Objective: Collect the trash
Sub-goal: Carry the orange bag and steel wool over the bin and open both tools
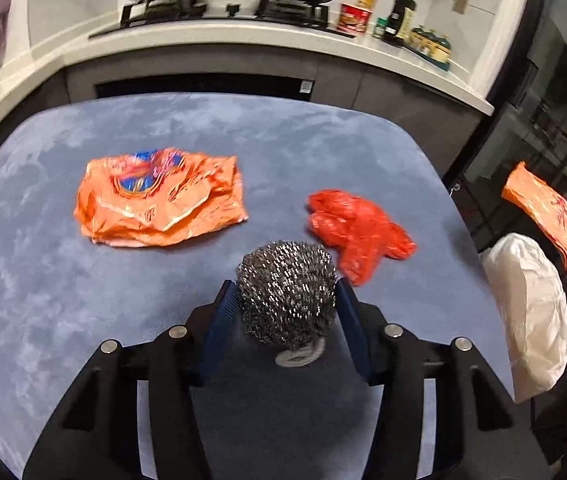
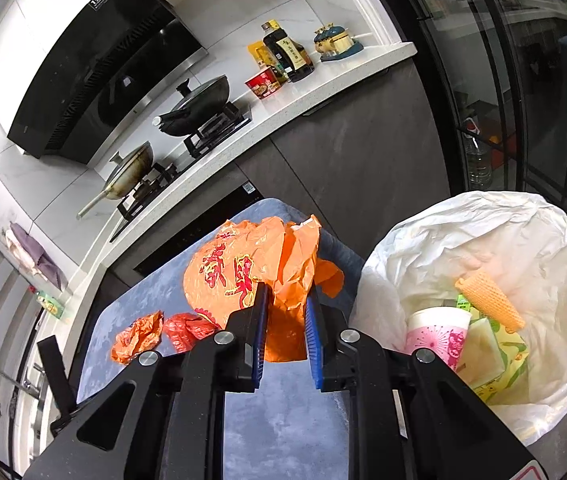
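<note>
Seemingly left fingers (image 1: 239,300) pinch scourer (image 1: 287,292); right fingers (image 2: 261,320) clamp half-hidden orange bag (image 2: 243,272)

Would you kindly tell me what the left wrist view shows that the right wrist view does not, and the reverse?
Only the left wrist view shows the steel wool scrubber between the left gripper's fingers, and the large orange wrapper lying flat on the blue table.

Only the right wrist view shows inside the white bin bag: a paper cup and a waffle cone. It also shows the range hood.

Both show the red plastic bag, the orange bag held by the right gripper, and the woks on the stove.
</note>
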Demonstrator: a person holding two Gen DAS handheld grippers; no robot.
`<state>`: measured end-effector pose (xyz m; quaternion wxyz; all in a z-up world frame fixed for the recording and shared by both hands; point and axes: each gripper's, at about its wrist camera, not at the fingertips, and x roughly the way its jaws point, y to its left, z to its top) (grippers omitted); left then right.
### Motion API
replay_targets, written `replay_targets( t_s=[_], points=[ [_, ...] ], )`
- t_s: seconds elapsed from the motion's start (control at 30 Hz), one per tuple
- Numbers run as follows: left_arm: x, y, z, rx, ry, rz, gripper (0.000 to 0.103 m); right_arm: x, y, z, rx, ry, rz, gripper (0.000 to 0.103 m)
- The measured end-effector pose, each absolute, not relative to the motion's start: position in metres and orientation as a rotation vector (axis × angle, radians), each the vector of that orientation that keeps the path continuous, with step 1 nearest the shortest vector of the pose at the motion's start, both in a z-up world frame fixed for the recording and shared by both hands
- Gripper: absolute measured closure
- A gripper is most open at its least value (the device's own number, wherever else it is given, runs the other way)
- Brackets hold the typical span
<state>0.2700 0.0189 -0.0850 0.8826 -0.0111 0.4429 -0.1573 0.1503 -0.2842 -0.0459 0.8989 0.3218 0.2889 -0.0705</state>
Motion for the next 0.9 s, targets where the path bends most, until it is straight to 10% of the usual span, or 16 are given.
replay_targets(
  t_s=[0.9],
  points=[
    [0.165, -0.237, -0.058, 0.136, 0.928, -0.888, 0.057, 0.043, -0.393, -0.062, 0.616, 0.624, -0.582, 0.082]
  ],
)
